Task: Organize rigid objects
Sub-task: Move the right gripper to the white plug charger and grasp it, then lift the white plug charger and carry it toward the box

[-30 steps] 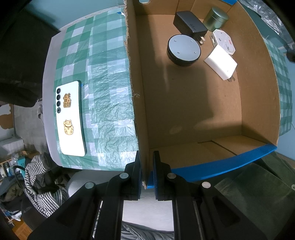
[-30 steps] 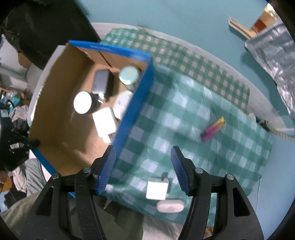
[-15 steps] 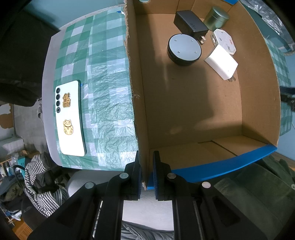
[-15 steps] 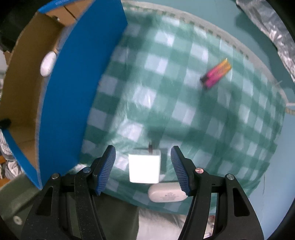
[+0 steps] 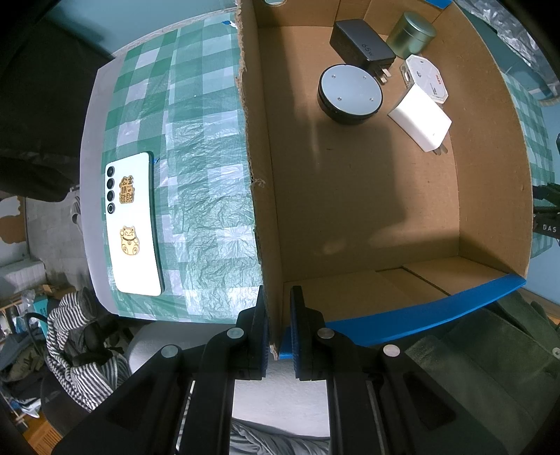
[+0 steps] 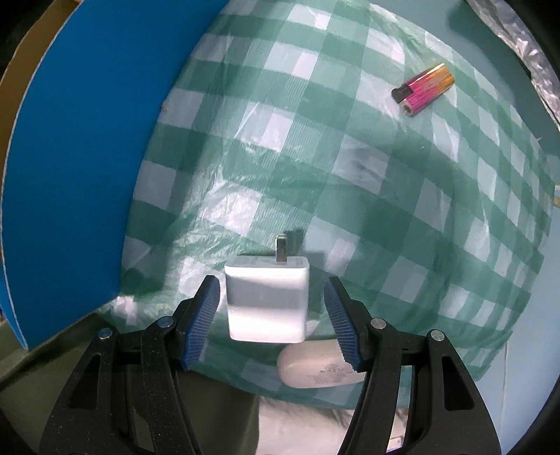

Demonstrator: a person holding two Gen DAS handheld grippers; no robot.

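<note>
My left gripper (image 5: 279, 325) is shut on the near corner of the cardboard box (image 5: 367, 196), one finger on each side of its wall. Inside the box lie a black charger (image 5: 362, 45), a round black puck (image 5: 349, 93), a green tin (image 5: 412, 34), a white octagonal item (image 5: 426, 77) and a white charger (image 5: 420, 122). In the right wrist view my right gripper (image 6: 272, 315) stands open around a white plug adapter (image 6: 266, 301) on the checked cloth; a gap shows on both sides of the adapter. A white oval case (image 6: 316, 365) lies just behind it.
A white phone (image 5: 133, 224) with gold stickers lies on the green checked cloth (image 5: 196, 140) left of the box. A pink-gold lighter (image 6: 423, 89) rests at the cloth's far right. The box's blue outer wall (image 6: 70, 147) stands left of my right gripper.
My right gripper has dropped from above the box down to the cloth, and the white adapter now sits between its fingers. The left gripper and box have not moved.
</note>
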